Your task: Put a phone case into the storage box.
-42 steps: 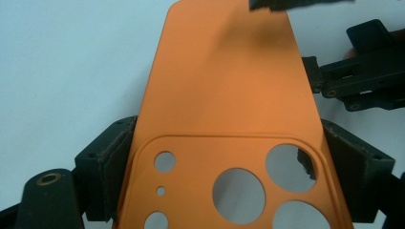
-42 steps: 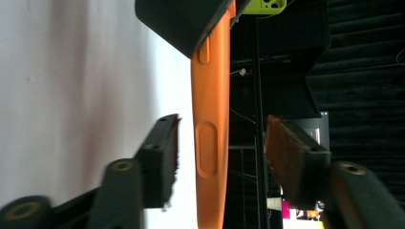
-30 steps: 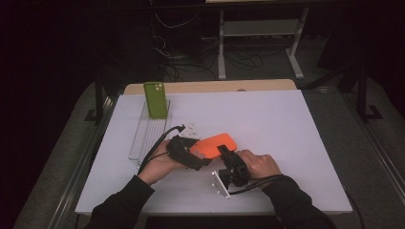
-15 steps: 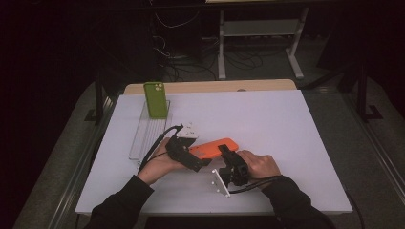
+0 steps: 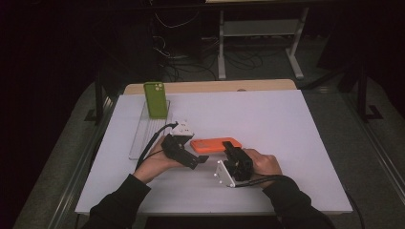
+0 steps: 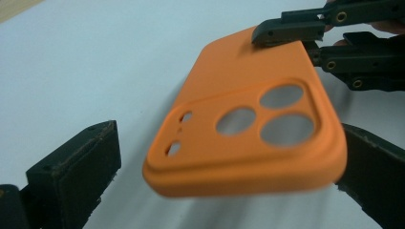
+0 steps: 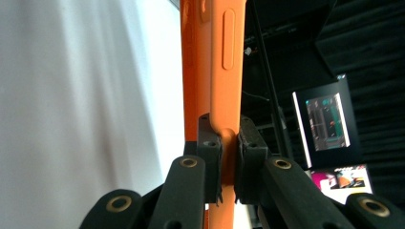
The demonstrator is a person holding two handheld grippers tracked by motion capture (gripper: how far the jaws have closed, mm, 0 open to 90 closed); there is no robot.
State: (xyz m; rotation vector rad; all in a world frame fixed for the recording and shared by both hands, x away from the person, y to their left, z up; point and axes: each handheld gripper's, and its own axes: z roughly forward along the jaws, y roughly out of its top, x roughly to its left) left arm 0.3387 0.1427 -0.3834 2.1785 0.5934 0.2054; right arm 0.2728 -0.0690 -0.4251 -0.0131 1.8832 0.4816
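Note:
An orange phone case (image 5: 215, 144) is held just above the white table, back side up, camera holes toward my left gripper. My right gripper (image 5: 230, 149) is shut on its far end; in the right gripper view both pads (image 7: 210, 143) pinch the case's edge (image 7: 216, 71). My left gripper (image 5: 199, 156) is open, its jaws having just been opening. The camera end of the case (image 6: 248, 129) lies between them, with a clear gap at the left pad (image 6: 76, 167) and the other pad close beside it. The right gripper (image 6: 305, 40) also appears at the top of the left gripper view.
A green phone case (image 5: 156, 99) stands upright at the far end of a clear rack (image 5: 143, 136) on the left of the white table (image 5: 286, 124). A wooden strip (image 5: 215, 86) runs along the back edge. Dark floor, cables and a frame lie beyond.
My left gripper's jaws have spread apart and let go of the orange case. The right gripper keeps its hold. Both hands have stayed nearly where they were.

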